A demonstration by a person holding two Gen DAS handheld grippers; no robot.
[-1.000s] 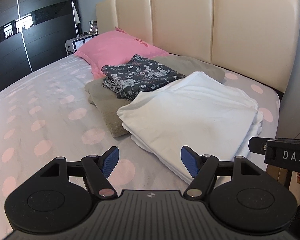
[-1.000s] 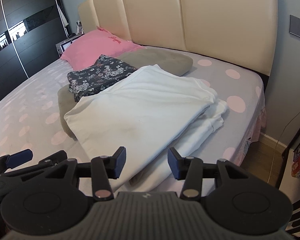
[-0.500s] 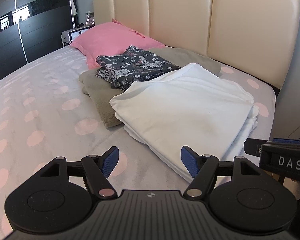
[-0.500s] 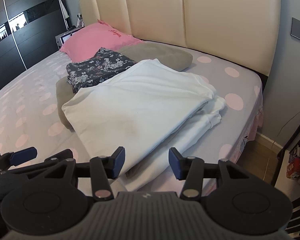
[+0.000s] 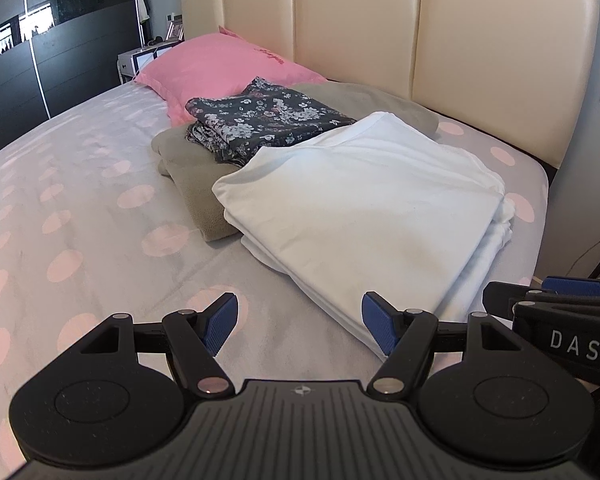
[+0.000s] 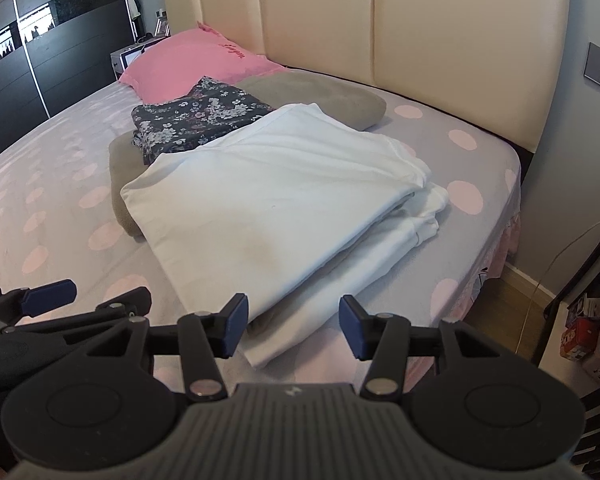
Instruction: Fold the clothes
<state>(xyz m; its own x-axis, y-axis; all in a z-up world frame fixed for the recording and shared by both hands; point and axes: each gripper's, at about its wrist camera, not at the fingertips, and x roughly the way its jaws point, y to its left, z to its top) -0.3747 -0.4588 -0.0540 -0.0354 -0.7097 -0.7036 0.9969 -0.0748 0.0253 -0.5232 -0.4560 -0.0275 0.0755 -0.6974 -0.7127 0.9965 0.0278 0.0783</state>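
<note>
Pink pillow (image 5: 220, 68) seen far left against headboard (image 5: 500, 60). Floral garment (image 5: 260, 120) stacked folded on grey blanket (image 5: 204, 200), right of pillow. White folded garment (image 5: 360, 208) laid on dotted bedsheet (image 5: 80, 200), overlapping blanket edge, near bed's right side. Left gripper (image 5: 298, 322) held above sheet, jaws spread wide, nothing between; white garment's near corner just ahead of right pad. Right gripper (image 6: 294, 326) held over garment's near edge, jaws apart, nothing pinched, cloth lying below and ahead.
</note>
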